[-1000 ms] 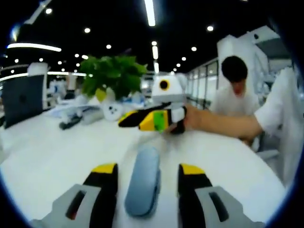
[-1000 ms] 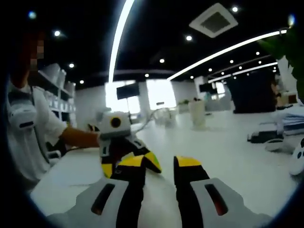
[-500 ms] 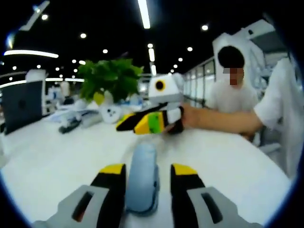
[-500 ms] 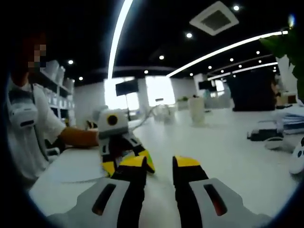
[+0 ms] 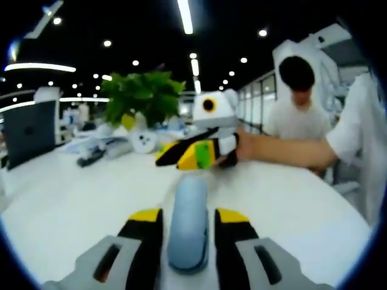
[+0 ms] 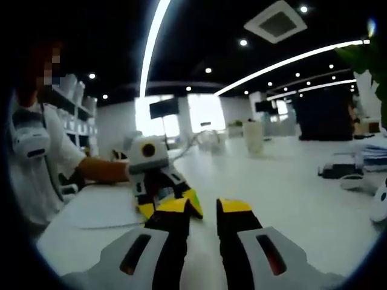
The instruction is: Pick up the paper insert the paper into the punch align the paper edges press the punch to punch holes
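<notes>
Blue-grey and rounded, the hole punch (image 5: 188,228) lies on the white table (image 5: 66,205) directly between my left gripper (image 5: 188,219)'s yellow-tipped black jaws; the jaws stand close on either side of its body, but I cannot tell whether they actually press it or merely flank it; the punch points away from me along the line of the jaws. Beyond it, in the left gripper view, I see my right gripper (image 5: 181,154) coming in from the right, held in a hand (image 5: 245,147) with a white sleeve (image 5: 354,136) behind; its jaws look drawn together, and nothing shows between them. Farther back a green potted plant (image 5: 144,96) stands on the table, with a small white round device (image 5: 144,141) and a dark object (image 5: 90,158) near it; a seated person in white (image 5: 297,115) is behind the arm.

In the right gripper view my right gripper (image 6: 204,206) hovers low over the table with its jaws nearly closed, a thin gap between the yellow tips and nothing held; just beyond them on the left sits the left gripper (image 6: 168,202); a white sheet of paper (image 6: 100,212) lies flat on the table beside it, toward the person, apart from the punch as far as I can judge; a white cylindrical bin (image 6: 254,140) stands well back.
</notes>
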`<state>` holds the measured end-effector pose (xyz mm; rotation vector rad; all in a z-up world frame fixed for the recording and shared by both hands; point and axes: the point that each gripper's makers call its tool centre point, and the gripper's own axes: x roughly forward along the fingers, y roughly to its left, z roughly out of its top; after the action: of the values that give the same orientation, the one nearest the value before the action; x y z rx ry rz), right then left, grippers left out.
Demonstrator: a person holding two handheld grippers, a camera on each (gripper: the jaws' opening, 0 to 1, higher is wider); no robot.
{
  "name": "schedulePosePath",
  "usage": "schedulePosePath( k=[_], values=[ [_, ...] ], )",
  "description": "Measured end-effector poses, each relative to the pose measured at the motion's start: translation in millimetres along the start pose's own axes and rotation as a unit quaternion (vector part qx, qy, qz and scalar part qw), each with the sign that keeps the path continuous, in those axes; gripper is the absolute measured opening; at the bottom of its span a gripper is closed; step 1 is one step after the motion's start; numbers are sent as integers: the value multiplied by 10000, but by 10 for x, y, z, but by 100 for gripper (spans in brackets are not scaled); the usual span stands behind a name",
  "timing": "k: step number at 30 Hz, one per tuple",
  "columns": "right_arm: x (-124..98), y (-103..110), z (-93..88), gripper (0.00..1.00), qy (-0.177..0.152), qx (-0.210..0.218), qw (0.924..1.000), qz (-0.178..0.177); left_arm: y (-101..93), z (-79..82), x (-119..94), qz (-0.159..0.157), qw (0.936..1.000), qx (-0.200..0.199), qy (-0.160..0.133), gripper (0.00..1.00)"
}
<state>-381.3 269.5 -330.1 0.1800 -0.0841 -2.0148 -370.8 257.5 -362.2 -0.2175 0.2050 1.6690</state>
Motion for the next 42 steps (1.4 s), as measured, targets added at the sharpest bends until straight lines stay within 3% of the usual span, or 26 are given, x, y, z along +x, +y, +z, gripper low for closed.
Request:
schedulePosePath(
  k=[3,6,12,16,32,36,42],
  values=[
    [26,130,-108,20,310,-183,9991,213,24,5,5,8,10000,-21,-7,35],
    [66,131,-190,19,513,-292,9982,114,7,5,0,10,10000,-16,-9,35],
    [84,189,-232,9,619,-497,9966,223,73,-1,23,8,10000,-7,2,35],
    [115,219,-298,9,797,-676,9942,248,91,-3,29,8,10000,6,4,35],
    [92,173,-299,11,756,-550,9953,235,210,-43,70,7,10000,62,36,32],
    [67,124,-244,17,617,-302,9975,139,149,-42,41,18,10000,67,21,29],
    [40,98,-163,17,401,-120,9991,101,42,-46,12,19,10000,70,11,28]
  ],
)
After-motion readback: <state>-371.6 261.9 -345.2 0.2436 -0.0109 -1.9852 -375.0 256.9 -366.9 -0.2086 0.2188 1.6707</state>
